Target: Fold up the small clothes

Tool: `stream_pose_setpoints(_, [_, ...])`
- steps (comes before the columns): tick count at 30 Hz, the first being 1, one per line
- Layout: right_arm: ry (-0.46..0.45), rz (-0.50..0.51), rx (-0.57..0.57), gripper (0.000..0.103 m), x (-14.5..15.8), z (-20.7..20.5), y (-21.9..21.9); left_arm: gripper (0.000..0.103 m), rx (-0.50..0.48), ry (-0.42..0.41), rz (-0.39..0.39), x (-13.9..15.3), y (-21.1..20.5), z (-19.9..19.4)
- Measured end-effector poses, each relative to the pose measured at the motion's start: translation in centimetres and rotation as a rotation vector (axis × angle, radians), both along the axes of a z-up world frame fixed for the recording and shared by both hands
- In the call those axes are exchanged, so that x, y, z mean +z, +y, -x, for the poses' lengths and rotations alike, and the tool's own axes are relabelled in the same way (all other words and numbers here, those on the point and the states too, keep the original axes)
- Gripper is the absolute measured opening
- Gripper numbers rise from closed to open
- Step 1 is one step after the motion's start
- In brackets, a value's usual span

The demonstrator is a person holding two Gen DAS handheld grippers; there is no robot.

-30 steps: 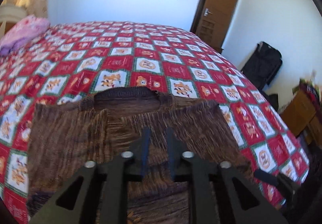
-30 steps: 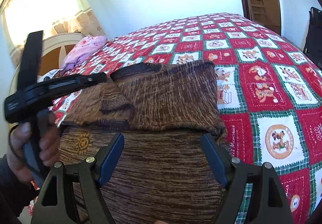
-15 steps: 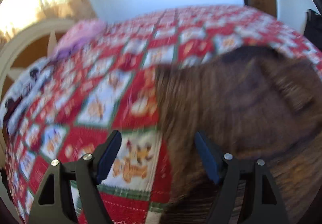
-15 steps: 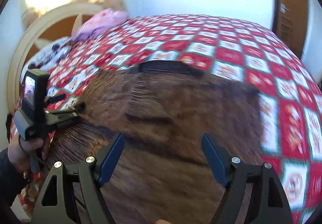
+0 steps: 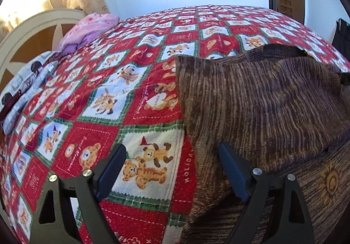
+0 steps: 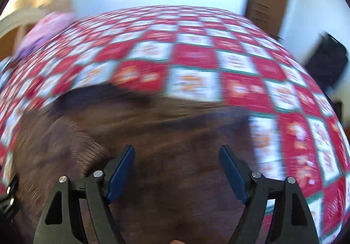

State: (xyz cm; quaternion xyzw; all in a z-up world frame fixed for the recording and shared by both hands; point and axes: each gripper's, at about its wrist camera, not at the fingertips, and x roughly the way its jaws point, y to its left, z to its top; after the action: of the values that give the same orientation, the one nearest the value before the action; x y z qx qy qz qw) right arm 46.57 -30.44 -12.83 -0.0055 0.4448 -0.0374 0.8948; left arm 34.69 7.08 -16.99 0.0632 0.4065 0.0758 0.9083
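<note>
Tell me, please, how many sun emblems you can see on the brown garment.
1: an orange sun emblem on the brown garment's lower layer, right of the open left claw. Others may be hidden under the folds; the right wrist view is blurred.

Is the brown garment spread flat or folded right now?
Partly folded: the brown garment has its sides turned in over the body, a layered edge showing, on the bedspread.

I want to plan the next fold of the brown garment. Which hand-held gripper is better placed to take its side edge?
Probably the left hand-held gripper: it is open and straddles the left edge of the brown garment on the bedspread. The right hand-held gripper, also open, is over the garment's middle, in a blurred view.
</note>
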Motion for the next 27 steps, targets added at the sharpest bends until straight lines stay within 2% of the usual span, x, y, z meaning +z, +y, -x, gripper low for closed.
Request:
stream_pose_setpoints(2, [-0.004, -0.058, -0.022, 0.080, 0.6, 0.2, -1.6, 0.089, -0.001, 0.001, 0.011, -0.1, 0.1, 0.0])
stream_pose_setpoints(5, [-0.044, -0.138, 0.067, 0.080, 1.7, 2.1, -0.6, 0.091, 0.001, 0.005, 0.042, -0.2, 0.5, -0.1])
stream_pose_setpoints(7, [-0.077, -0.192, 0.203, 0.080, 2.3, 3.6, 1.8, 0.092, 0.004, 0.012, 0.074, -0.3, 0.9, -0.2])
stream_pose_setpoints(8, [-0.067, -0.234, 0.306, 0.080, 2.2, 4.6, 3.8, 0.092, 0.005, 0.015, 0.089, -0.3, 1.1, -0.2])
stream_pose_setpoints(10, [-0.022, -0.290, 0.437, 0.080, 1.6, 6.2, 6.2, 0.092, 0.004, 0.021, 0.120, -0.4, 1.4, -0.3])
stream_pose_setpoints(12, [0.021, -0.310, 0.512, 0.080, 0.4, 7.6, 7.8, 0.092, 0.006, 0.025, 0.146, -0.5, 1.7, -0.2])
stream_pose_setpoints(15, [0.063, -0.253, 0.533, 0.080, -1.3, 9.4, 8.4, 0.093, 0.007, 0.031, 0.157, -0.6, 1.8, 0.0])
stream_pose_setpoints(19, [0.047, -0.172, 0.559, 0.080, -0.8, 10.9, 8.2, 0.095, 0.014, 0.022, 0.146, -0.6, 1.7, 0.8])
stream_pose_setpoints(24, [-0.091, -0.154, 0.588, 0.080, 1.6, 11.1, 9.5, 0.097, 0.023, 0.018, 0.140, -0.6, 1.8, 0.9])
stream_pose_setpoints(25, [-0.086, -0.140, 0.599, 0.080, 1.2, 10.9, 10.1, 0.097, 0.024, 0.016, 0.137, -0.6, 1.8, 0.9])
stream_pose_setpoints(27, [-0.012, -0.139, 0.575, 0.080, -0.4, 10.0, 10.6, 0.098, 0.027, 0.012, 0.127, -0.5, 1.7, 1.0])
